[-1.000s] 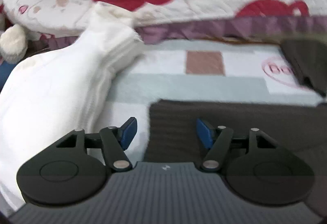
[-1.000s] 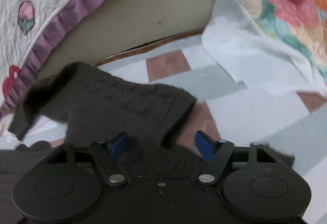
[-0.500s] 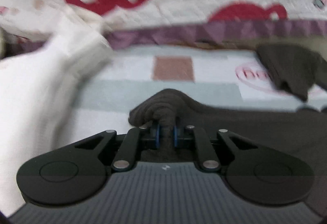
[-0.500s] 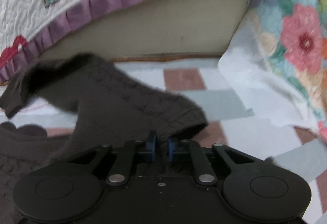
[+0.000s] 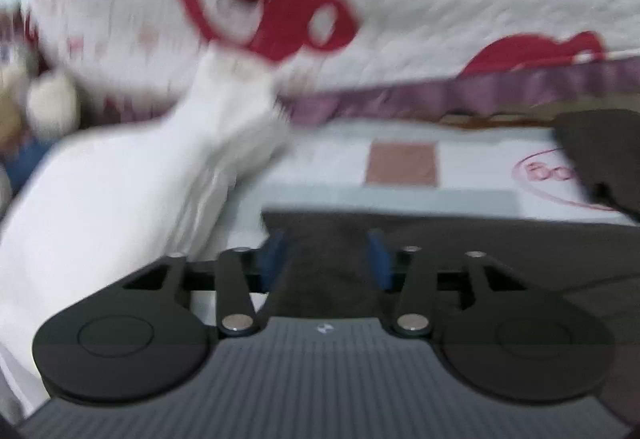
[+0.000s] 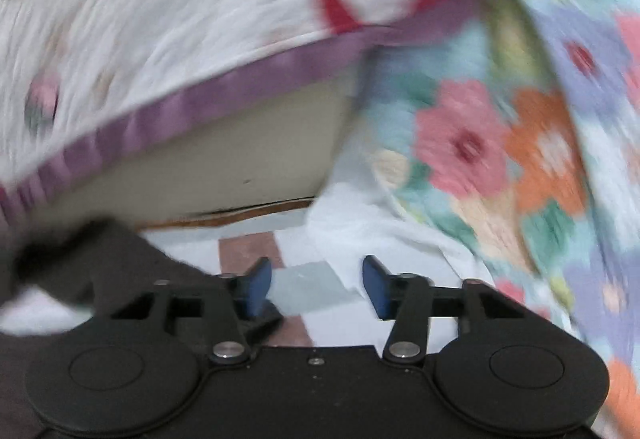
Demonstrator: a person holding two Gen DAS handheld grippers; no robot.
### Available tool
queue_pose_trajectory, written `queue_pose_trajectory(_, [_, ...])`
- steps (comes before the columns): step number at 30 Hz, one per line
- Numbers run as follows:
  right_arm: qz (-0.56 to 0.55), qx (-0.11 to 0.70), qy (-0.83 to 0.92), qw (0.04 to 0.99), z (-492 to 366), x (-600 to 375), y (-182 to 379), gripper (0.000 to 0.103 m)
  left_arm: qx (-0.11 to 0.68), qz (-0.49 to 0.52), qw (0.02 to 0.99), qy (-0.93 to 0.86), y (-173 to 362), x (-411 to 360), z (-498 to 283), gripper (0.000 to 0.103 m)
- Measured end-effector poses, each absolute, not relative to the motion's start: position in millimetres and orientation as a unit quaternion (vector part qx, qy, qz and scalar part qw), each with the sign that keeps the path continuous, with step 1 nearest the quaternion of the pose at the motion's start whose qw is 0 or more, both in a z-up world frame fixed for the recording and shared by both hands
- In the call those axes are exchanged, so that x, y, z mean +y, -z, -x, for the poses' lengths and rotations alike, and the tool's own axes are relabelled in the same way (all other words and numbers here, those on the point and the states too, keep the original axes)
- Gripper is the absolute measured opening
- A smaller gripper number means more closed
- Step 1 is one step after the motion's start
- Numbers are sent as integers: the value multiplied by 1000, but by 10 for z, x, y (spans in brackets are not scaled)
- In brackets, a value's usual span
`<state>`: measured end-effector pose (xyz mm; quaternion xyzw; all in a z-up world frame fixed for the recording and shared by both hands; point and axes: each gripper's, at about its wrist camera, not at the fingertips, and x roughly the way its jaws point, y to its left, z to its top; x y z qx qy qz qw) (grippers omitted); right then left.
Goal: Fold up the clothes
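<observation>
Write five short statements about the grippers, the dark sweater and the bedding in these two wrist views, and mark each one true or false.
1. The left gripper is open. True.
2. The dark brown knitted sweater lies under the left gripper's fingers. True.
3. The right gripper is shut on the sweater. False: it is open, with the pale checked bedsheet showing between its fingers.
4. A white garment lies left of the sweater in the left wrist view. True.
5. The white quilt with red prints has a green border. False: its border is purple.
</observation>
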<state>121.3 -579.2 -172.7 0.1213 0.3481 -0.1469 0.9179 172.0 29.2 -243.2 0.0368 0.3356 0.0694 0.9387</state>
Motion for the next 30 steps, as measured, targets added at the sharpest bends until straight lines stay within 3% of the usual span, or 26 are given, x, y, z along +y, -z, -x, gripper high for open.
queue_pose_trajectory(5, [-236, 349, 179, 889, -539, -6207, 1734, 56, 308, -38, 950, 31, 2120, -210, -1469, 51])
queue_pose_trajectory(10, [-342, 347, 205, 849, 126, -6587, 1752, 56, 354, -21, 910, 214, 1911, -988, -1334, 51])
queue_pose_trajectory(16, [-364, 361, 174, 841, 503, -6479, 1912, 56, 472, 43, 811, 343, 2063, -1611, -1098, 51])
queue_pose_trajectory(23, [-347, 351, 160, 855, 341, -6359, 2063, 57, 475, -18, 793, 381, 2082, -1916, -776, 51])
queue_pose_trajectory(24, [-343, 352, 153, 857, 304, -6328, 2100, 53, 480, -15, 789, 384, 2094, -1902, -754, 51])
queue_pose_trajectory(25, [-331, 353, 143, 863, 265, -6283, 2115, 12, 485, -14, 784, 386, 2108, -1890, -731, 51])
queue_pose_trajectory(30, [-204, 307, 136, 920, 272, -6271, 1725, 6, 508, -78, 781, 354, 2189, -1939, -526, 51])
